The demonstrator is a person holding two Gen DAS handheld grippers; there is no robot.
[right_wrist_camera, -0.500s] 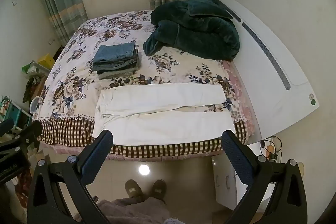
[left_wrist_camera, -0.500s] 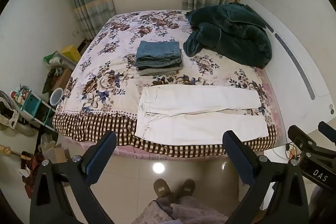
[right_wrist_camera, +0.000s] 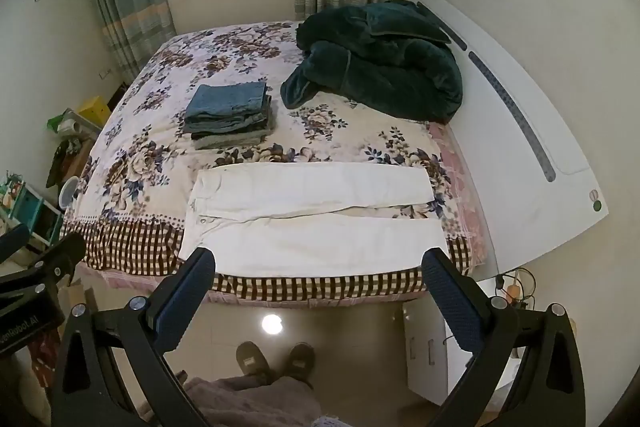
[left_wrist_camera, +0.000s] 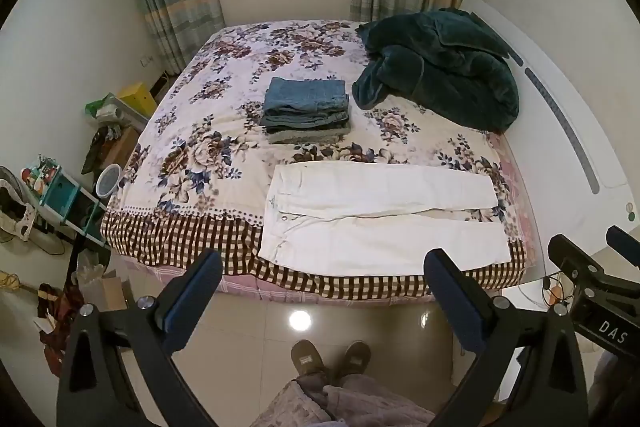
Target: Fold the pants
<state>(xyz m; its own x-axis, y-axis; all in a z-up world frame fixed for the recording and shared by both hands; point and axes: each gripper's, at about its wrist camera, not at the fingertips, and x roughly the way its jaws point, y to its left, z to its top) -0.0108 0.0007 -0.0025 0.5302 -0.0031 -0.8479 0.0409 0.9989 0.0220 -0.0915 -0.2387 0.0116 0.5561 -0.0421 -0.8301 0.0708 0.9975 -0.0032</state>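
White pants (left_wrist_camera: 380,215) lie flat along the near edge of the bed, waist to the left, legs to the right, slightly apart; they also show in the right wrist view (right_wrist_camera: 312,215). My left gripper (left_wrist_camera: 324,267) is open and empty, held over the floor short of the bed edge. My right gripper (right_wrist_camera: 320,265) is open and empty, also short of the bed edge. Part of the right gripper shows at the right of the left wrist view (left_wrist_camera: 592,279).
A stack of folded jeans (left_wrist_camera: 306,109) sits mid-bed behind the pants. A dark green blanket (left_wrist_camera: 440,67) is heaped at the back right by the white headboard (left_wrist_camera: 576,131). Clutter and shelves (left_wrist_camera: 60,195) stand left of the bed. My slippers (left_wrist_camera: 328,357) are on the tiled floor.
Both grippers have moved slightly; the views are almost the same. The pants have not moved.
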